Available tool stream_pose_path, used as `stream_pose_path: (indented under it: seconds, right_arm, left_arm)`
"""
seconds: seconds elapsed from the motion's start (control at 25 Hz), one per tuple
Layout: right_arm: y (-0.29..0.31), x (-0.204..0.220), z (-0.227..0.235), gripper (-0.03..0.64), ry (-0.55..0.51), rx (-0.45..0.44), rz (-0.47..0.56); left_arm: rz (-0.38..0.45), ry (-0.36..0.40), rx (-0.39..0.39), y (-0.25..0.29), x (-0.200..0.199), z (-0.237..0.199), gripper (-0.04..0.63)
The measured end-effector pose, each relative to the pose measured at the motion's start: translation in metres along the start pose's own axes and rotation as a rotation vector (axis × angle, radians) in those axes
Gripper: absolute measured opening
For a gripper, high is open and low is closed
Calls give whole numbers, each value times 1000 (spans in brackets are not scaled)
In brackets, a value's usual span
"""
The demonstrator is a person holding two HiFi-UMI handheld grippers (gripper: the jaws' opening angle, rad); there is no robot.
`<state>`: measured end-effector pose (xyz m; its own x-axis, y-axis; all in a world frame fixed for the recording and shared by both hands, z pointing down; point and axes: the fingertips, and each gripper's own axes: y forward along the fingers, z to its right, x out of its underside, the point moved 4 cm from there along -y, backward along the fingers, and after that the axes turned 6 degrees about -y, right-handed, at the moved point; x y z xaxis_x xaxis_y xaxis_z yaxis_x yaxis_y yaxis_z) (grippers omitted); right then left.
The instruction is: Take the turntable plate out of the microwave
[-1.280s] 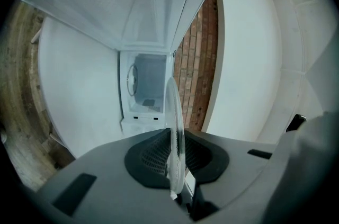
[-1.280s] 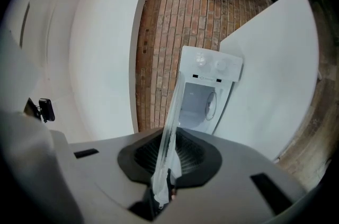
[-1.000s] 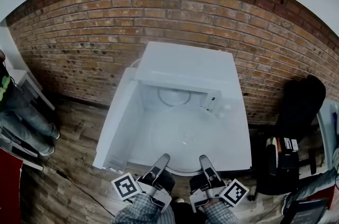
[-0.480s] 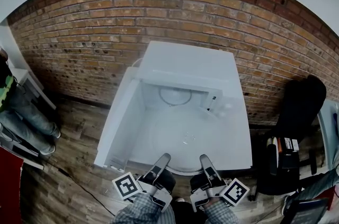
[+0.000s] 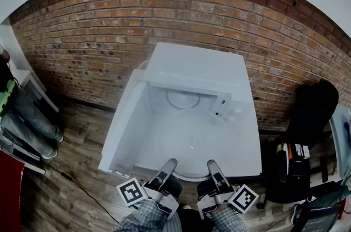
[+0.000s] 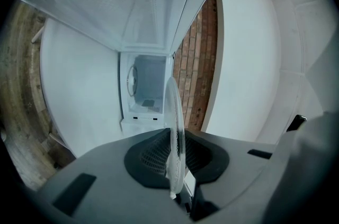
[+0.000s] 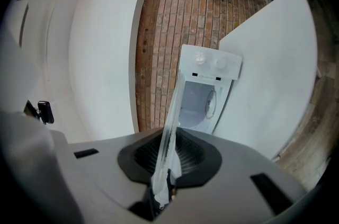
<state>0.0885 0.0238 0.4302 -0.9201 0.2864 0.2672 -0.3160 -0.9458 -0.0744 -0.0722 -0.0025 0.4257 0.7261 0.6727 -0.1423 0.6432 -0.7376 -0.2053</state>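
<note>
Clear, round glass turntable plate (image 5: pixel 189 141) reaches forward from the jaws toward the open microwave (image 5: pixel 194 69); left gripper (image 6: pixel 175 164) and right gripper (image 7: pixel 167 164) each clamp its near rim, jaws narrowly apart.

At the frame's lower edge, two grey checked sleeves (image 5: pixel 143 220) end in the left tool (image 5: pixel 169 164) and right tool (image 5: pixel 211 165): pale grey bodies, dark ridged pads (image 6: pixel 151 157) (mesh-like up close), each bearing a black-and-white marker cube (image 5: pixel 130 192).
</note>
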Motion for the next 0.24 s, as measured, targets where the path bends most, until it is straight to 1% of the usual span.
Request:
stream_pose_path:
  seconds: [0.24]
  right_arm:
    - [1, 0, 0, 48, -1, 2, -6]
  left_arm:
    - [6, -5, 1, -1, -1, -1, 41]
